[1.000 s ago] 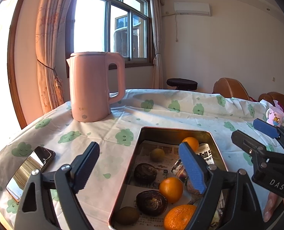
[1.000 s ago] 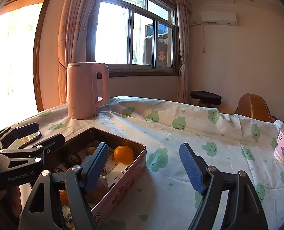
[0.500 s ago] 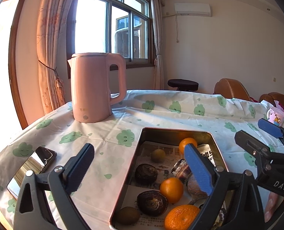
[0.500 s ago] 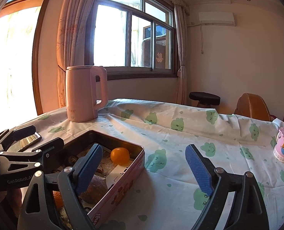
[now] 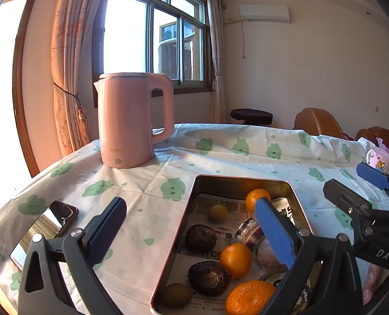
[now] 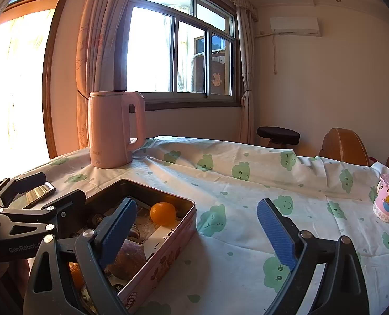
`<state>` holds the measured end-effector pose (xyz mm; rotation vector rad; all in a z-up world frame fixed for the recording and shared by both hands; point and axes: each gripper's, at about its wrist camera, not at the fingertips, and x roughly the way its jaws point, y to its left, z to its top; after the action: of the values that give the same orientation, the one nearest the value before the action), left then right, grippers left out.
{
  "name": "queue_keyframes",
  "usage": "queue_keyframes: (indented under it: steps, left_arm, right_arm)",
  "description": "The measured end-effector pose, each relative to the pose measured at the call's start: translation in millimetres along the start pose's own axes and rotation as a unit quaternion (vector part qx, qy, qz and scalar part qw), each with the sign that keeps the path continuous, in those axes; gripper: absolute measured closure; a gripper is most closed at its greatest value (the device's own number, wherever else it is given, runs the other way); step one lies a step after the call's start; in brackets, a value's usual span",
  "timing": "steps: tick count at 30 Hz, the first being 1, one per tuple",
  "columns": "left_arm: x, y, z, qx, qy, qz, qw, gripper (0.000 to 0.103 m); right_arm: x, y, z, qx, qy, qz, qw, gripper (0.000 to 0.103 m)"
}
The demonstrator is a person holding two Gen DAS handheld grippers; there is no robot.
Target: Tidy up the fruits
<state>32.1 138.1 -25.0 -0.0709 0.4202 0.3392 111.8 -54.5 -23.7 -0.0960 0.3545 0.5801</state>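
A pink metal tin (image 5: pixel 240 179) lined with newspaper holds several fruits: oranges (image 5: pixel 235 260), dark brown round fruits (image 5: pixel 200 238), a kiwi (image 5: pixel 175 295) and a small yellow-green fruit (image 5: pixel 217 213). My left gripper (image 5: pixel 192 233) is open and empty, above the tin's left edge. My right gripper (image 6: pixel 197 228) is open and empty, above the tin's right wall (image 6: pixel 163 265); an orange (image 6: pixel 163 213) shows at the tin's far end. The right gripper shows in the left wrist view (image 5: pixel 357 183), and the left gripper in the right wrist view (image 6: pixel 50 191).
A pink electric kettle (image 5: pixel 131 120) stands at the back left of the cloth-covered table (image 6: pixel 247 183). A phone (image 5: pixel 45 231) lies near the left edge. A pink cartoon cup (image 6: pixel 388 200) stands at the far right. Chairs and a stool are behind the table.
Both grippers have opened wider and lifted slightly over the tin. The fruits have not moved.
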Motion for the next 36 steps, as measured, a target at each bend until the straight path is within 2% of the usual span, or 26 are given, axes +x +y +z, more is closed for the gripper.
queue_keyframes:
  steps: [23,36]
  left_arm:
    - [-5.7,-2.7,-0.5,0.008,-0.018,0.001,0.9998,0.0]
    - [-3.3,-3.1,-0.4,0.006,-0.01,-0.003,0.9999,0.0]
  right_arm:
    - [-0.4,-0.8,0.0,0.0,-0.002,-0.002,1.0,0.008]
    - [-0.4,-0.5,0.0,0.0,-0.001,-0.002,1.0,0.008]
